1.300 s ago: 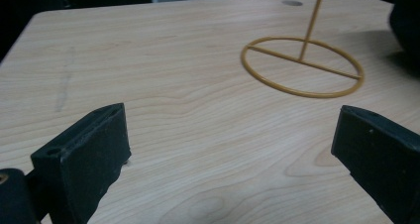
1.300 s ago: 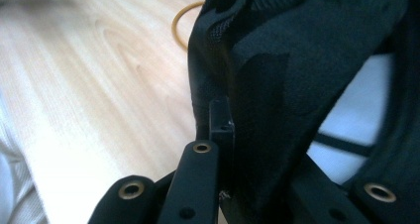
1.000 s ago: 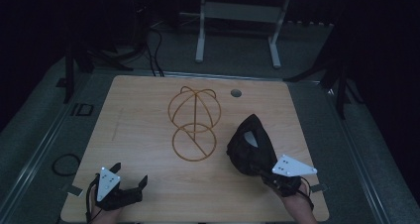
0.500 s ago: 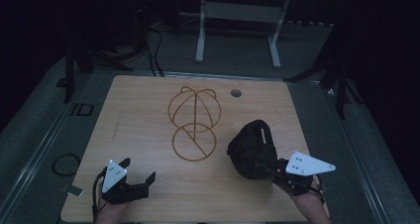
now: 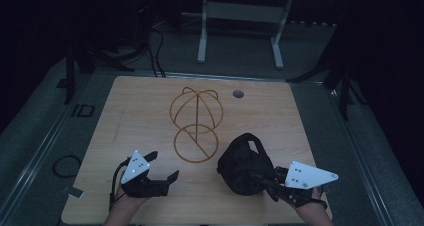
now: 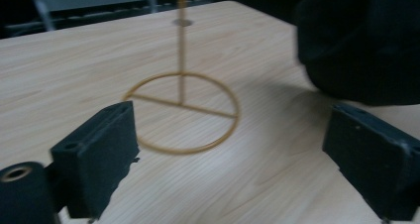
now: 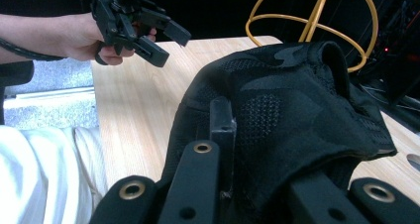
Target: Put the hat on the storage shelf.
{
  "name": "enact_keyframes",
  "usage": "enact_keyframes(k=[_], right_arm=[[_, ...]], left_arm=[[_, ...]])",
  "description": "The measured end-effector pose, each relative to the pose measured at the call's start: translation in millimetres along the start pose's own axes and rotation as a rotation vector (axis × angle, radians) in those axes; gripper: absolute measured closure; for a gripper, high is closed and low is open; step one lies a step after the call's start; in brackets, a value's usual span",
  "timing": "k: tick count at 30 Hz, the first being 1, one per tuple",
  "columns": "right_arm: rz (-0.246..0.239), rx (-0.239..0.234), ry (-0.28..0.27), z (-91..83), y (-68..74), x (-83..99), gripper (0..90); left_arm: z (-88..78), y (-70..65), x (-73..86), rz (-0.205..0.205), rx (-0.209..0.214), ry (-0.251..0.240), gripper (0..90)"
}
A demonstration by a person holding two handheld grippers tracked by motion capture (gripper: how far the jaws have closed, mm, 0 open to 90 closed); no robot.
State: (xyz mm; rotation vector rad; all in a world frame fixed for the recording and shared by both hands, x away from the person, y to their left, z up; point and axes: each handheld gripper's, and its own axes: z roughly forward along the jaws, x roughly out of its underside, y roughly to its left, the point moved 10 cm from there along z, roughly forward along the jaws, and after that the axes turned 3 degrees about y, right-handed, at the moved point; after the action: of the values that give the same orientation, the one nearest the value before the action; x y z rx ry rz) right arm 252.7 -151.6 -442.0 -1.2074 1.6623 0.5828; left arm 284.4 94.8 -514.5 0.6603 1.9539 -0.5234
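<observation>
Gripping black cap (image 5: 243, 167), right hand-held gripper (image 5: 265, 182), no legible writing

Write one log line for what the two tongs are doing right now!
right tongs: shut on black cap | left tongs: open, just closing slightly, nothing between | gold wire hat stand: upright on table, bare

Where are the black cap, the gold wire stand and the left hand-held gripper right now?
black cap (image 5: 242, 168), high view, on its crown.
gold wire stand (image 5: 195, 142), high view, on its ring base at the post's foot.
left hand-held gripper (image 5: 162, 166), high view, midway between its two jaw tips.
</observation>
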Motion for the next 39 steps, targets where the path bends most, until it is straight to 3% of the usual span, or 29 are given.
enact_keyframes(k=[5,8,9,11,12,15,21,25,26,30,31,32,39], right_arm=[[-0.003,-0.012,-0.014,3.4,2.0,-5.2,87.8],[0.008,-0.034,-0.032,3.6,3.5,-9.5,87.8],[-0.012,-0.048,-0.031,5.2,7.6,-14.0,87.8],[-0.018,-0.05,-0.023,6.8,9.7,-15.8,87.8],[-0.033,-0.062,-0.022,7.5,12.6,-17.1,87.8],[-0.059,-0.072,-0.023,9.2,18.1,-21.8,87.8],[-0.077,-0.098,-0.028,10.0,26.4,-28.6,87.7],[-0.081,-0.115,-0.019,12.9,29.4,-29.3,87.7],[-0.083,-0.124,-0.02,14.3,30.6,-30.3,87.7],[-0.082,-0.133,-0.025,15.4,30.9,-32.4,87.7],[-0.083,-0.141,-0.026,15.4,31.3,-33.2,87.7],[-0.083,-0.142,-0.023,15.8,30.6,-33.8,87.7],[-0.074,-0.144,-0.022,17.0,27.1,-33.7,87.7]], left_arm=[[-2.4,-28.2,-24.9,0.025,0.09,-0.014,9.6],[-4.2,-40.2,-34.5,0.046,0.115,-0.016,9.6],[-6.4,-53.7,-43.7,0.076,0.146,-0.02,9.6],[-7.3,-70.0,-53.3,0.098,0.2,-0.009,9.6],[-7.3,-70.0,-53.3,0.098,0.2,-0.009,9.6],[-4.2,-82.6,-65.0,0.109,0.255,0.006,11.5],[-0.7,-96.2,-74.9,0.125,0.307,0.014,11.5],[1.1,-103.9,-78.0,0.147,0.333,0.022,15.1],[3.4,-110.2,-78.0,0.176,0.352,0.045,15.3],[6.3,-113.8,-78.6,0.198,0.368,0.062,30.7],[7.0,-114.3,-78.8,0.193,0.379,0.067,30.7],[6.6,-116.6,-79.1,0.191,0.417,0.07,39.8],[5.4,-119.1,-79.6,0.172,0.469,0.069,79.4]])
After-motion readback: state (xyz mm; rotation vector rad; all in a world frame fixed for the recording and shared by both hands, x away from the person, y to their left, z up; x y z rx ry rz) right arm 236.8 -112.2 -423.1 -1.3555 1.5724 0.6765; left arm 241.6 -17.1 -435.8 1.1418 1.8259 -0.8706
